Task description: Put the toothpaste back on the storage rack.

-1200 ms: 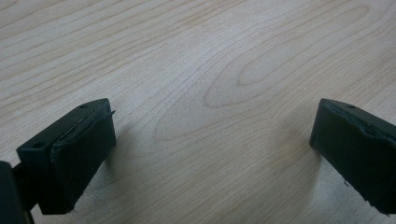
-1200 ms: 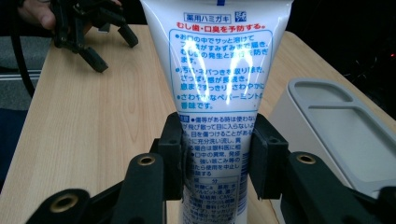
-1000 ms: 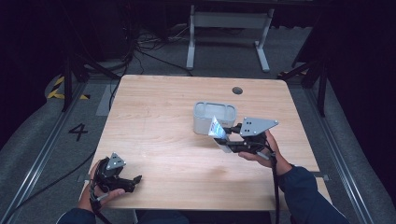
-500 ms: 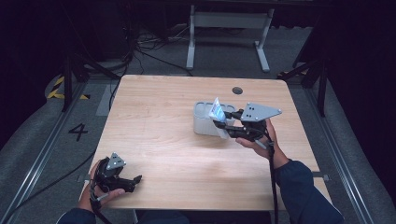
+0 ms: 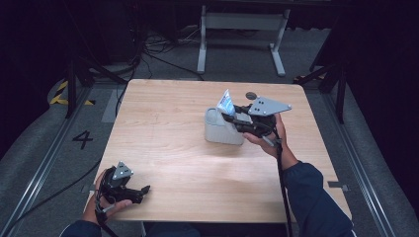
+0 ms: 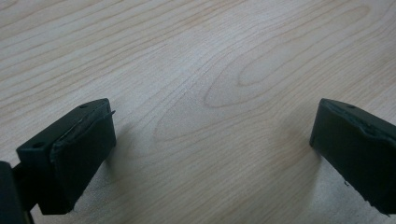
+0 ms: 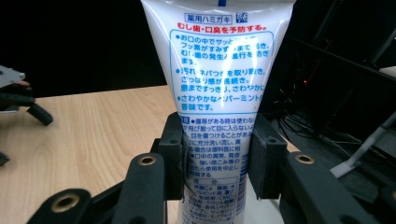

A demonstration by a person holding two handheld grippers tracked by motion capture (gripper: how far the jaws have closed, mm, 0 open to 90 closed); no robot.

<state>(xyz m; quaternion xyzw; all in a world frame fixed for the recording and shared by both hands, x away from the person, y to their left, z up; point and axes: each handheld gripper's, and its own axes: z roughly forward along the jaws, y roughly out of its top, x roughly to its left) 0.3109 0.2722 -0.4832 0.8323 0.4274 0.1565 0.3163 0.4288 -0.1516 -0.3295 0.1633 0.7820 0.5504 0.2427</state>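
Note:
My right gripper (image 5: 231, 117) is shut on a white toothpaste tube (image 5: 226, 104) with blue and red print. It holds the tube tilted, crimped end up, above the right part of a grey open container (image 5: 217, 133) that stands on the wooden table (image 5: 163, 113). In the right gripper view both pads clamp the tube (image 7: 219, 79) at its lower half, my right gripper (image 7: 215, 158) level. My left gripper (image 5: 143, 192) rests at the table's near left corner. Its fingers (image 6: 79, 149) stand wide apart over bare wood, nothing between them.
A dark round grommet (image 5: 250, 95) sits in the tabletop just behind the container. A metal stand (image 5: 242, 29) and cables lie on the floor beyond the far edge. In the right gripper view, the left gripper (image 7: 14, 100) shows far off at the left.
My right gripper has lifted the tube and carried it away from me, from beside the container to above it, and the tube now stands more upright. The left gripper has stayed put.

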